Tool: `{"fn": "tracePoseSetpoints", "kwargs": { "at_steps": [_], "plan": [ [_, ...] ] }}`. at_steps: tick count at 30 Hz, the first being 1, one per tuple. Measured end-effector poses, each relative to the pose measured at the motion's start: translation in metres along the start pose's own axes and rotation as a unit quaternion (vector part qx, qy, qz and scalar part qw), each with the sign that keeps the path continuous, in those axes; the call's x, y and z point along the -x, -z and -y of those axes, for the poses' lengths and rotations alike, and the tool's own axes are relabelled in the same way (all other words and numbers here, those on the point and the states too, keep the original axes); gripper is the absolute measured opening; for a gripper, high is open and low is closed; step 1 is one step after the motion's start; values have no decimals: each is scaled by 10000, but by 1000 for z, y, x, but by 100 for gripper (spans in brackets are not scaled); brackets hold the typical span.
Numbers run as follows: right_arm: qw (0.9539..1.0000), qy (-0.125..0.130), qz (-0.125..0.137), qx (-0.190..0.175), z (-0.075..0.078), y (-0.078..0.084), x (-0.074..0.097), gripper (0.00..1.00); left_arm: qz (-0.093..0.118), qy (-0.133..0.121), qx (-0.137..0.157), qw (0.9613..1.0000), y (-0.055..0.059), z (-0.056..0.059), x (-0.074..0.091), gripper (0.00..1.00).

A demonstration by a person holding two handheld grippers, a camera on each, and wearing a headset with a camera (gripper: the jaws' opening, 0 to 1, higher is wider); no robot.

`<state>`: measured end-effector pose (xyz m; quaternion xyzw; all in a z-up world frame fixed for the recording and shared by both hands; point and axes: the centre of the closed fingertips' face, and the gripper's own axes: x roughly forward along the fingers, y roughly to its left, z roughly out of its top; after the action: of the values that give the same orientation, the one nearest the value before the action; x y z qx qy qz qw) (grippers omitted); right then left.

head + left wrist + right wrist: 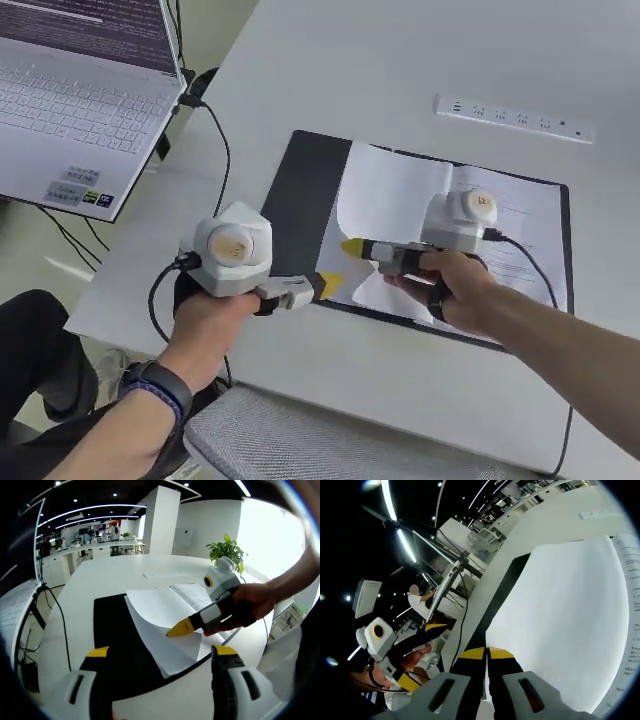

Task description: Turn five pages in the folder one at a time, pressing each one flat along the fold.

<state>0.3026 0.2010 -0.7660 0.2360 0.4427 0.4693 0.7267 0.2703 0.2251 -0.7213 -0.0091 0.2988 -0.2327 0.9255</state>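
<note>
Right gripper view: the right gripper (486, 654) has its jaws clenched on the free edge of a white page (560, 615), which is lifted and curled over the black folder (496, 602). The left gripper (161, 652) hovers at the folder's near edge, jaws released and spread wide, grasping nothing. The folder lies open on the white table (400, 60). In the head view the curled page hides part of the printed sheet. A laptop (80, 90) sits at 10 o'clock from the folder, a power strip (515, 118) at 1 o'clock, and a black cable (226, 150) at 9 o'clock.

Bright overhead light, sharp, fisheye-warped edges.
</note>
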Motion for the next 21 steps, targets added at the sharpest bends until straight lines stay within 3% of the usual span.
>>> {"fn": "tracePoseSetpoints", "kwargs": {
  "at_steps": [5, 12, 21],
  "plan": [
    [9998, 88, -115, -105, 6, 8, -4, 0, -15, 6, 42, 10000, 2, 0, 0, 81],
    [9993, 184, -192, -243, 34, 6, -15, 0, -35, -10, 97, 9999, 4, -1, -1, 81],
    [9990, 235, -271, -251, 40, 14, -18, 1, -102, -1, 92, 9999, 9, -3, -1, 81]
  ]
}}
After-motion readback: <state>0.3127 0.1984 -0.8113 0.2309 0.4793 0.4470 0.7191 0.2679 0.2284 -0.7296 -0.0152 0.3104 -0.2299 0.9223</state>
